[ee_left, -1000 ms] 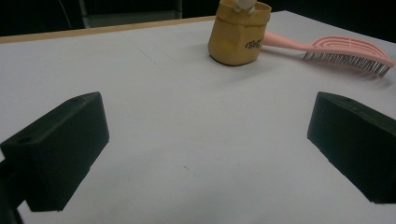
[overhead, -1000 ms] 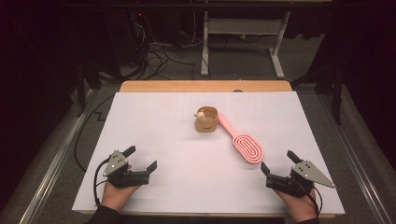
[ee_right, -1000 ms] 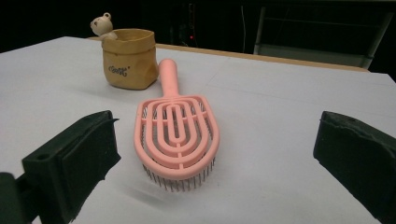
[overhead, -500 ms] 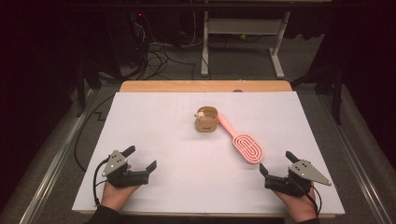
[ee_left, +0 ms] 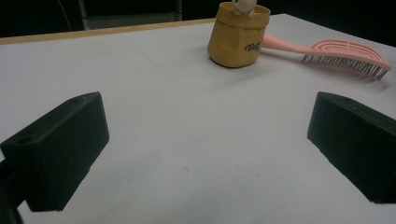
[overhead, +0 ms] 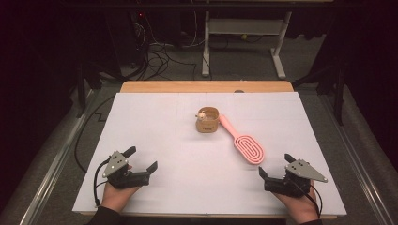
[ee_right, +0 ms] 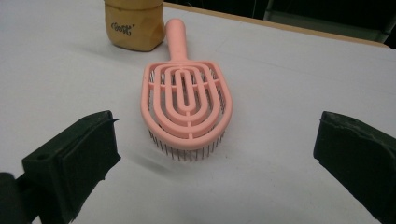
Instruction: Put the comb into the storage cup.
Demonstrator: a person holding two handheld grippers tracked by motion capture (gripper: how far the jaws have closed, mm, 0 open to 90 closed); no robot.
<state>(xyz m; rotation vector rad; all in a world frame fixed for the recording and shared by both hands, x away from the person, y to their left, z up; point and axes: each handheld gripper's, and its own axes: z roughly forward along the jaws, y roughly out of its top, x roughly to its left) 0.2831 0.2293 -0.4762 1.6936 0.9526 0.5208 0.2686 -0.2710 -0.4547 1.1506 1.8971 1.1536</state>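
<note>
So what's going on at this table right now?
A person sits at a white table with a gripper in each hand. The left gripper and right gripper both rest near the front edge, jaws open, holding nothing. Further in lies a pink hairbrush, bristles down, its handle beside a small tan pouch. The right gripper faces the brush head; nothing is being touched.

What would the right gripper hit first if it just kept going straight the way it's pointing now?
Most likely the pink hairbrush. In the right gripper view its head lies bristles-down between the open jaws of the right gripper, with the tan pouch beyond the handle. White table separates them; how far is unclear.
</note>
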